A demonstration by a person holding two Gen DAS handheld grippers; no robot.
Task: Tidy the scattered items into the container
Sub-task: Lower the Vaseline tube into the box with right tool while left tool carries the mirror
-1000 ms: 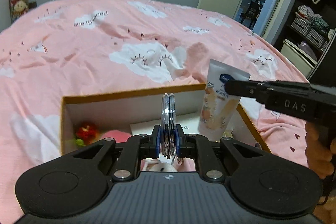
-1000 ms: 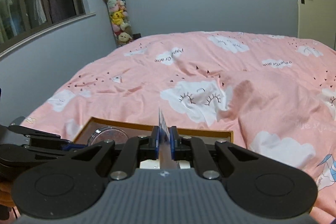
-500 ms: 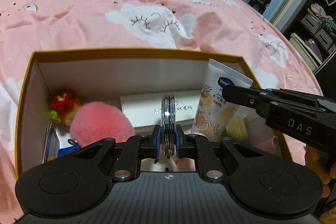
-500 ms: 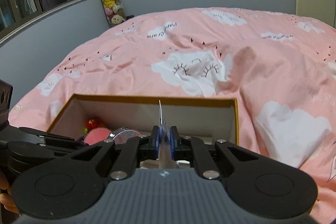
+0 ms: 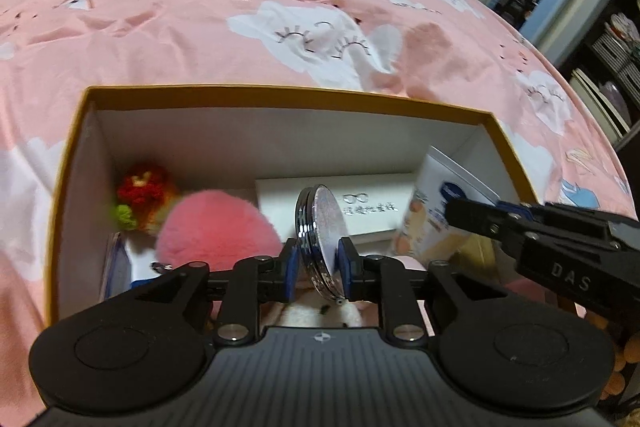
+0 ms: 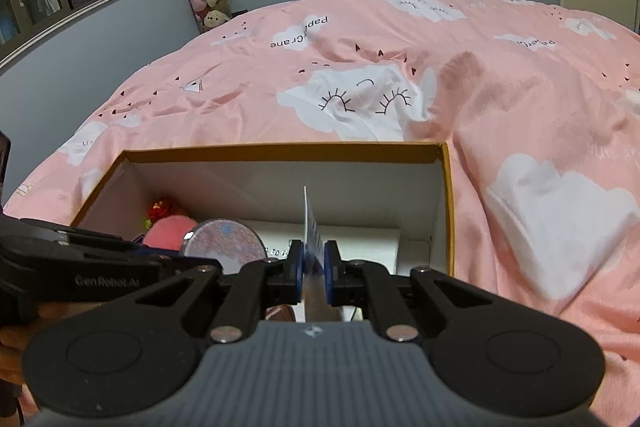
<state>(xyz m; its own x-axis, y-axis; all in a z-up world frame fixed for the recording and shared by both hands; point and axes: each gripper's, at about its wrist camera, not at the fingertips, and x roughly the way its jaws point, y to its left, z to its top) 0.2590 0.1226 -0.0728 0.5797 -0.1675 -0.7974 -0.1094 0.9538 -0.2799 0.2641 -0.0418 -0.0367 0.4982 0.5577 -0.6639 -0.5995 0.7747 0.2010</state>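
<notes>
An open cardboard box [image 5: 280, 95] with an orange rim sits on the pink bed. My left gripper [image 5: 318, 263] hangs inside it, jaws opening. A round silver compact mirror [image 5: 320, 227] leans tilted between the pads, which no longer press on it. My right gripper [image 6: 313, 263] is shut on a white lotion tube [image 6: 310, 227], seen edge-on, low over the box's [image 6: 280, 149] right half. In the left wrist view the tube [image 5: 436, 203] hangs from the right gripper [image 5: 460, 213] beside the right wall. The mirror's face [image 6: 224, 239] also shows in the right wrist view.
In the box lie a pink pompom [image 5: 216, 227], a red and green crocheted toy [image 5: 144, 187], a white glasses case box [image 5: 360, 203] and a small card at the left wall. The rumpled cloud-print duvet [image 6: 520, 107] surrounds the box. Shelves stand far right.
Both grippers sank into the box with their items. The left jaws parted slightly and the mirror, upright before, now leans to one side. The right grip is unchanged.
</notes>
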